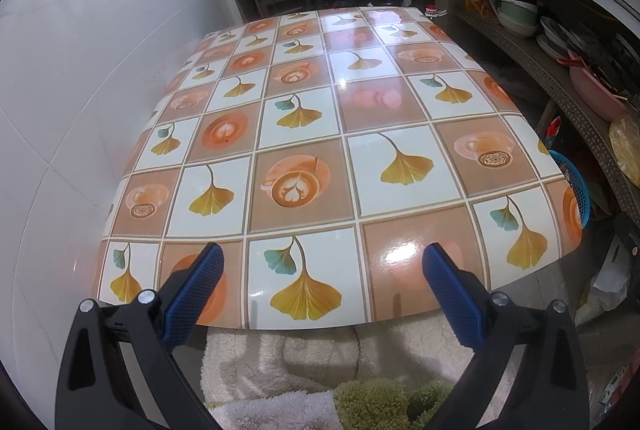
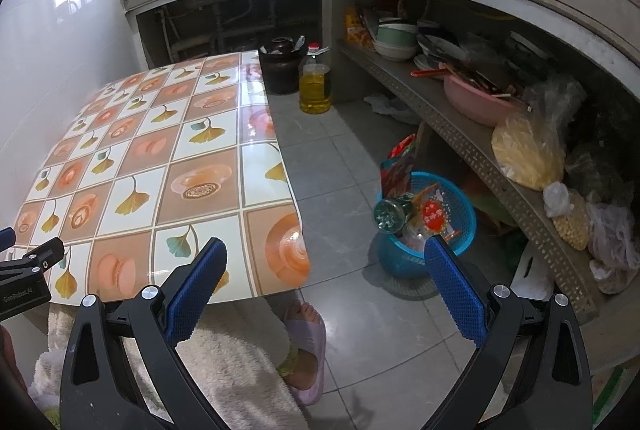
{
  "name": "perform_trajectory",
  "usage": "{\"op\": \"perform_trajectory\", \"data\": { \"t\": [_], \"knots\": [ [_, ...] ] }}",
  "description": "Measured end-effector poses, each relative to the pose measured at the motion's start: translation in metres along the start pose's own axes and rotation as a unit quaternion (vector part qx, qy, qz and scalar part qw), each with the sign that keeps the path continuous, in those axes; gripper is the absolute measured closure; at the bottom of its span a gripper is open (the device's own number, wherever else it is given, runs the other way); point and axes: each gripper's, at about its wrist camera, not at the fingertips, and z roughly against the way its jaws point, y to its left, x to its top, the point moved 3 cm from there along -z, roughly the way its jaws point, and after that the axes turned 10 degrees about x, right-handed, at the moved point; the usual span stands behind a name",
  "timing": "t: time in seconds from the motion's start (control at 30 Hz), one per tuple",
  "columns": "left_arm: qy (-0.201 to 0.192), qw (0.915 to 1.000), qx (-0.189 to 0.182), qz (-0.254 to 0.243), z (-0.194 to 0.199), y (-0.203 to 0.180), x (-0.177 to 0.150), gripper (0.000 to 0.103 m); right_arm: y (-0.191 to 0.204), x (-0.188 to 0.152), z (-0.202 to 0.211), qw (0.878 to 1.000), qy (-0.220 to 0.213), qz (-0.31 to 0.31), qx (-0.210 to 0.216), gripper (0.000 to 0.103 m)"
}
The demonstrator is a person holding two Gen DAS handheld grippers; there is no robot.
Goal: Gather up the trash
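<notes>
"GenRobot.AI" on left claw (image 2: 8,250)

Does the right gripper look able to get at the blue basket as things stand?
Probably yes. The right gripper is open and empty, and only bare floor lies between it and the blue basket, which stands clear of the table.

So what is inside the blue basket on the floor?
The blue basket holds a green bottle lying tilted, red snack wrappers and clear plastic. Whatever lies deeper, under them, is covered.
</notes>
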Motion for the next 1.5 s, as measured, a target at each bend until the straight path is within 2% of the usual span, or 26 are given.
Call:
{"op": "perform_trajectory", "data": {
  "t": [1.5],
  "knots": [
    [0.003, 1.0000, -0.003, -0.003, -0.0019, 0.0005, -0.0011, 0.006, 0.0020, -0.0009, 0.0001, 1.000, 0.001, 0.002, -0.001, 0.008]
  ]
}}
